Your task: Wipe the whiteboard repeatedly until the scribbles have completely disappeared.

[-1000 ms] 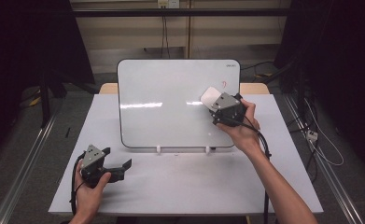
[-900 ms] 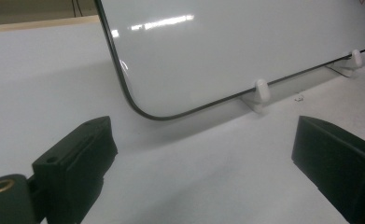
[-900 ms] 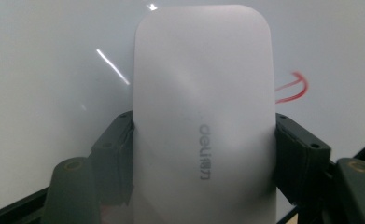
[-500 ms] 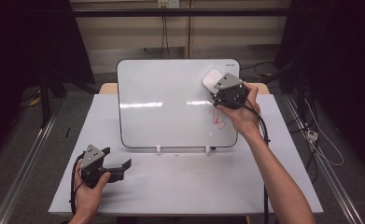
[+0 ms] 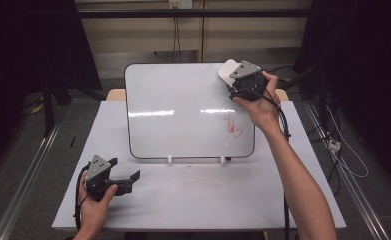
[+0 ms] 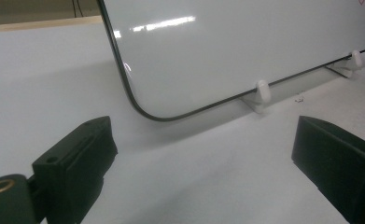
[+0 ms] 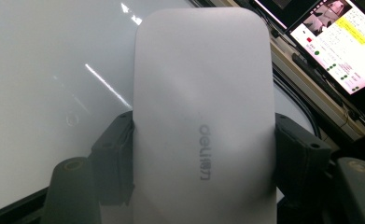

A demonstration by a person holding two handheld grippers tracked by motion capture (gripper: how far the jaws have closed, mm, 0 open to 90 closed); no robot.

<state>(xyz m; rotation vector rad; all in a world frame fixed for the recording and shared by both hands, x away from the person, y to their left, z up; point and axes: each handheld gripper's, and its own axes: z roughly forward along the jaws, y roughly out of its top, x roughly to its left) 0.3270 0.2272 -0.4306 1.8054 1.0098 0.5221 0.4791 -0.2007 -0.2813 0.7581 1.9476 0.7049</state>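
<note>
White eraser (image 7: 203,126), clamped in the right gripper (image 5: 233,80) at the whiteboard (image 5: 183,110) top corner, should press flat onto the red scribble (image 5: 233,127); left gripper (image 5: 125,177) gapes idle

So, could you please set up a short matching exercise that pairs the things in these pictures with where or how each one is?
Things:
1. eraser
2. red scribble
3. left gripper
4. whiteboard

States:
A. propped on small white feet
B. open, low over the table
C. clamped in the right gripper
D. on the board's lower right part

Pairs: 1-C, 2-D, 3-B, 4-A
</note>
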